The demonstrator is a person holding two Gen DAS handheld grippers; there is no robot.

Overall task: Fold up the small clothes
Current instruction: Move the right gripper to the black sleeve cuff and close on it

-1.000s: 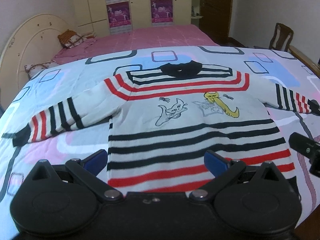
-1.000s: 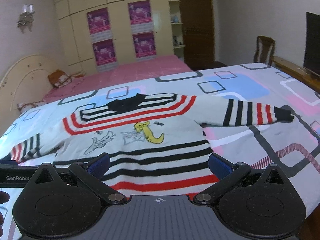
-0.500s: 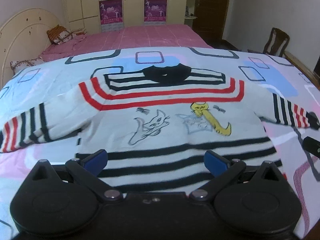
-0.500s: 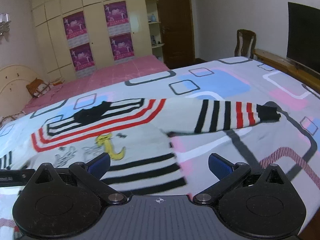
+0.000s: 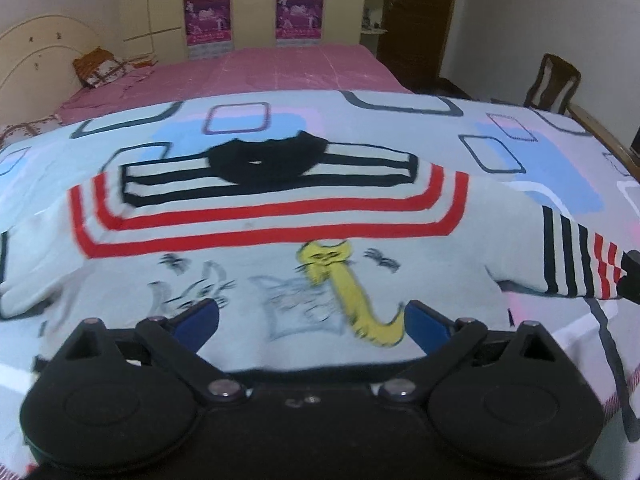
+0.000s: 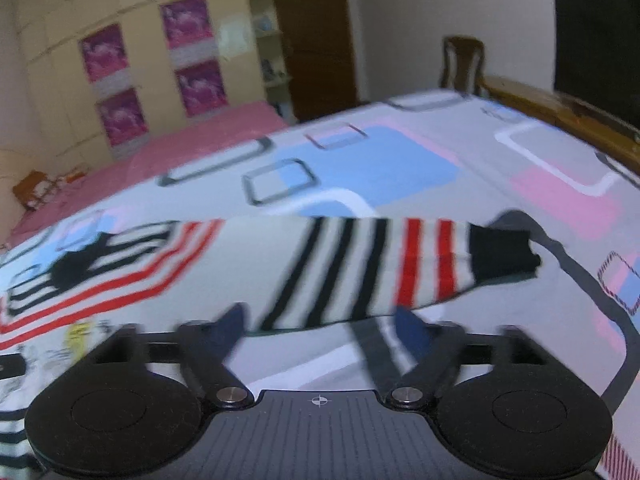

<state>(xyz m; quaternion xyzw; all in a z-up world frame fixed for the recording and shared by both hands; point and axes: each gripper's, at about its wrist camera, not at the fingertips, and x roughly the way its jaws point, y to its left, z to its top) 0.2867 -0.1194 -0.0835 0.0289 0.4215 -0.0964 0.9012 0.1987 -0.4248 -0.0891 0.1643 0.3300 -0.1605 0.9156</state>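
A small white sweater (image 5: 280, 248) with red and black stripes, a black collar and cat drawings lies flat, front up, on the bed. My left gripper (image 5: 312, 322) hovers open over its chest, blue fingertips wide apart just below the cats. In the right wrist view the sweater's right sleeve (image 6: 360, 268) stretches across, ending in a black cuff (image 6: 502, 254). My right gripper (image 6: 320, 326) is just in front of the sleeve's striped part; its jaws are closing, the pads still apart from the cloth. The picture there is blurred.
The patterned bedspread (image 5: 500, 152) covers the near bed; a pink bed (image 5: 248, 72) with a pillow lies behind. A wooden chair (image 5: 554, 82) and the wooden bed frame (image 6: 560, 108) stand at the right. A dark screen (image 6: 596, 40) hangs on the right wall.
Both grippers have moved forward and lower over the sweater. The left went from the hem to the chest. The right swung right to the sleeve and its fingers have narrowed.
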